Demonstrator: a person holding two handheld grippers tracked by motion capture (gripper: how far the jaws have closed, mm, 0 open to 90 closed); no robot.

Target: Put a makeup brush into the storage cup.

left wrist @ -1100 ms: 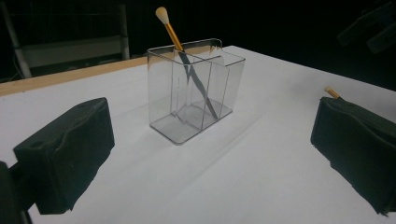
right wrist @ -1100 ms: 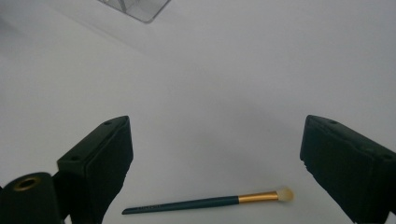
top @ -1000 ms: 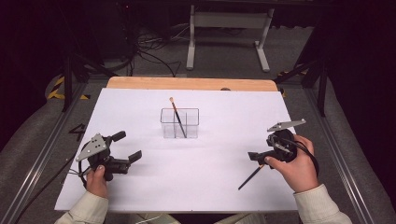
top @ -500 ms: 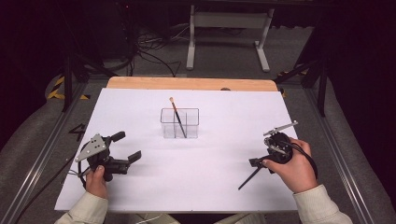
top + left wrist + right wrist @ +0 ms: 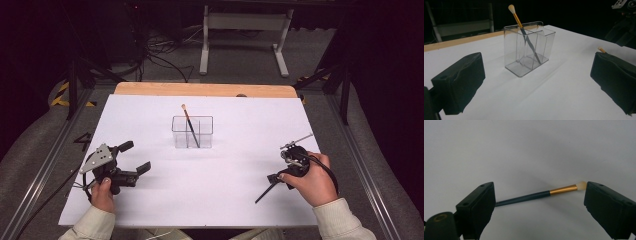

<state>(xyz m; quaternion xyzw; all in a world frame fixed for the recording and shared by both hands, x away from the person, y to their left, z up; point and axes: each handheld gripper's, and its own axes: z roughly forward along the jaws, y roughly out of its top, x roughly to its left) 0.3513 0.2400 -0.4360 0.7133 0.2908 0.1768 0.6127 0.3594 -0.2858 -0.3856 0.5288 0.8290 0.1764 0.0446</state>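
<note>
- The brush (image 5: 537, 194) lies flat on the white table (image 5: 225, 200), straight ahead of the right gripper (image 5: 537, 205) and between its two black jaws, with its dark handle running toward one jaw and its pale bristle tip close to the other.
- The right gripper's jaws stand wide apart with nothing held; they straddle the brush along its length rather than across it, so closing like this would press on the ends, not the shaft.
- In the high view the right gripper (image 5: 287, 175) points down at the near right part of the table, and the thin dark handle (image 5: 265, 192) sticks out toward the person from under it.
- Beyond the left gripper (image 5: 534, 82), well ahead of its jaws, stands a clear divided holder (image 5: 529, 50) with a second brush (image 5: 522, 32) leaning upright inside, bristles up.
- The left gripper (image 5: 131, 162) also has its jaws spread and empty, resting low at the near left of the table.
- My guess is that the step in hand is picking up the loose brush to put it with the other one.
- To do it well, the right hand (image 5: 312, 182) should turn so the jaws cross the handle, come down near the gold ferrule (image 5: 563, 190), and close on the shaft without squashing the bristles.
- Whether the jaw tips already touch the table is hard to tell from here.
</note>
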